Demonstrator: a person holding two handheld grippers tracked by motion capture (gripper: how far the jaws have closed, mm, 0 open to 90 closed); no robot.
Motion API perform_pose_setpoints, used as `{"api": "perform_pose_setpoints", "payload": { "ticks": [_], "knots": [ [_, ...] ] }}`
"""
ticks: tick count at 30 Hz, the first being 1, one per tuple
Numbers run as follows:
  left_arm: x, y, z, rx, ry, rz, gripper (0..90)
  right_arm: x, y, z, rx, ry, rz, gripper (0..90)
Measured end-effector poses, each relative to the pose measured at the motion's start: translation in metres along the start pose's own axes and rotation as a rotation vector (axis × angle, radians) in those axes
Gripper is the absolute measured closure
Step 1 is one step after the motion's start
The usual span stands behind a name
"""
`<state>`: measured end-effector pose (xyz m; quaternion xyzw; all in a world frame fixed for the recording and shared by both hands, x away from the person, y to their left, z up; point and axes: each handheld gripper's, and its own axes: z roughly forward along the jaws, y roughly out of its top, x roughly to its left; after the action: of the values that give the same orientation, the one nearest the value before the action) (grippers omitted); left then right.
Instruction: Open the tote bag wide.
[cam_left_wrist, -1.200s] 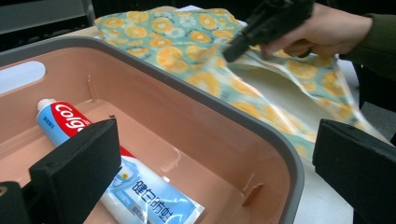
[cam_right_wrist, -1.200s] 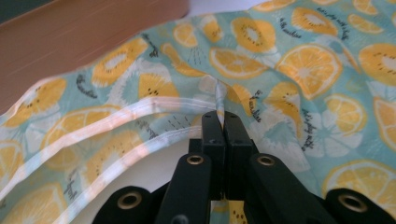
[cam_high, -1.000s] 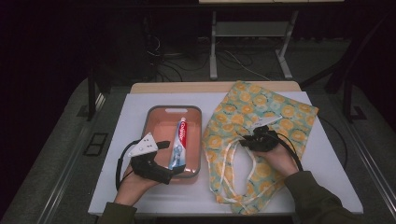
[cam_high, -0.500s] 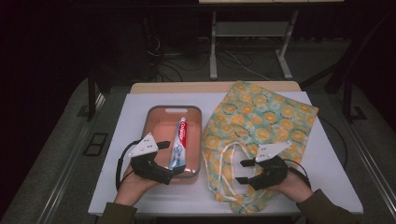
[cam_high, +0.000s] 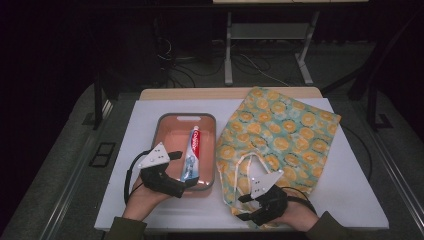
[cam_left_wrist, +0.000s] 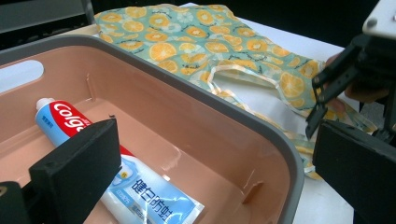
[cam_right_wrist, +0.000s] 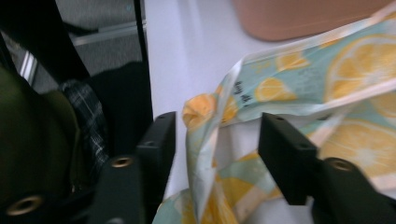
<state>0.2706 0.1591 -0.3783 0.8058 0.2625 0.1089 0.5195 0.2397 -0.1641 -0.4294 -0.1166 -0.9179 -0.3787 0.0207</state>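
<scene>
A salmon tray (cam_high: 186, 116) with a grey rim lies left of centre on the white table, and a red, white and blue toothpaste tube (cam_high: 191, 152) lies in it. My left gripper (cam_high: 184, 169) stands open at the tray's near end. In the left gripper view one jaw hangs over the tube (cam_left_wrist: 65, 119) and the other stands outside the tray wall (cam_left_wrist: 210, 105). An orange-print cloth bag (cam_high: 285, 130) lies flat to the right. My right gripper (cam_high: 243, 207) is at the bag's near edge. Its jaws have just been closing around a fold of the bag's edge (cam_right_wrist: 205, 112), with gaps still on both sides.
The white tabletop (cam_high: 145, 107) ends just behind both hands at its front edge. The bag's pale handles (cam_high: 250, 162) loop across its near half. Dark floor with cables and a metal stand (cam_high: 227, 45) lies beyond the table's far edge. My right gripper (cam_left_wrist: 327, 98) shows past the tray.
My right gripper has drawn back from the bag's handles to the bag's near edge by the table front. The left gripper, tray and tube have stayed put.
</scene>
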Motion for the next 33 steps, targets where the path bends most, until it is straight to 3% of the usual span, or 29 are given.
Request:
{"api": "perform_pose_setpoints", "payload": {
  "ticks": [4, 6, 7, 9, 10, 12, 13, 18, 20, 23, 26, 28, 31, 33],
  "knots": [
    [0.0, 0.0, 0.0, 0.0, -0.001, 0.0, 0.0, 0.003, 0.001, 0.009, 0.041, 0.014, -0.015, 55.6],
    [0.0, 0.0, 0.0, 0.0, -0.001, 0.001, 0.0, 0.003, 0.001, 0.014, 0.057, 0.008, -0.024, 68.0],
    [0.0, 0.0, 0.0, 0.0, -0.001, 0.0, 0.0, 0.003, 0.001, 0.014, 0.057, 0.008, -0.024, 68.0],
    [0.0, 0.0, 0.0, 0.0, -0.002, 0.0, 0.0, 0.002, 0.002, 0.015, 0.06, 0.016, -0.021, 78.3],
    [0.0, 0.0, 0.0, 0.0, -0.001, -0.001, 0.0, 0.002, 0.002, 0.013, 0.049, 0.016, -0.017, 83.9],
    [0.0, 0.0, 0.0, 0.0, -0.002, 0.0, 0.0, 0.001, 0.002, 0.011, 0.037, 0.017, -0.013, 85.3],
    [0.0, 0.0, 0.0, 0.0, -0.003, 0.0, 0.0, -0.002, 0.003, 0.005, 0.0, 0.019, -0.004, 86.7],
    [0.001, 0.0, 0.0, 0.001, -0.007, -0.002, 0.0, -0.009, 0.005, -0.012, -0.07, -0.017, 0.016, 87.4],
    [0.001, 0.0, 0.0, 0.002, -0.008, -0.003, 0.0, -0.018, 0.006, -0.029, -0.127, -0.061, 0.043, 87.6],
    [0.001, 0.001, 0.0, 0.003, -0.012, -0.004, 0.0, -0.027, 0.005, -0.04, -0.154, -0.097, 0.061, 87.7],
    [0.001, 0.001, 0.0, 0.001, -0.013, -0.003, 0.0, -0.048, -0.001, -0.064, -0.213, -0.173, 0.107, 87.8],
    [0.001, 0.002, 0.0, -0.001, -0.017, -0.003, 0.0, -0.054, -0.002, -0.069, -0.222, -0.188, 0.125, 87.8],
    [0.002, 0.003, 0.0, -0.006, -0.021, -0.003, 0.0, -0.075, -0.007, -0.09, -0.259, -0.258, 0.168, 87.8],
    [0.002, 0.004, 0.0, -0.009, -0.021, 0.0, 0.0, -0.081, -0.008, -0.094, -0.264, -0.281, 0.172, 87.8]
  ]
}}
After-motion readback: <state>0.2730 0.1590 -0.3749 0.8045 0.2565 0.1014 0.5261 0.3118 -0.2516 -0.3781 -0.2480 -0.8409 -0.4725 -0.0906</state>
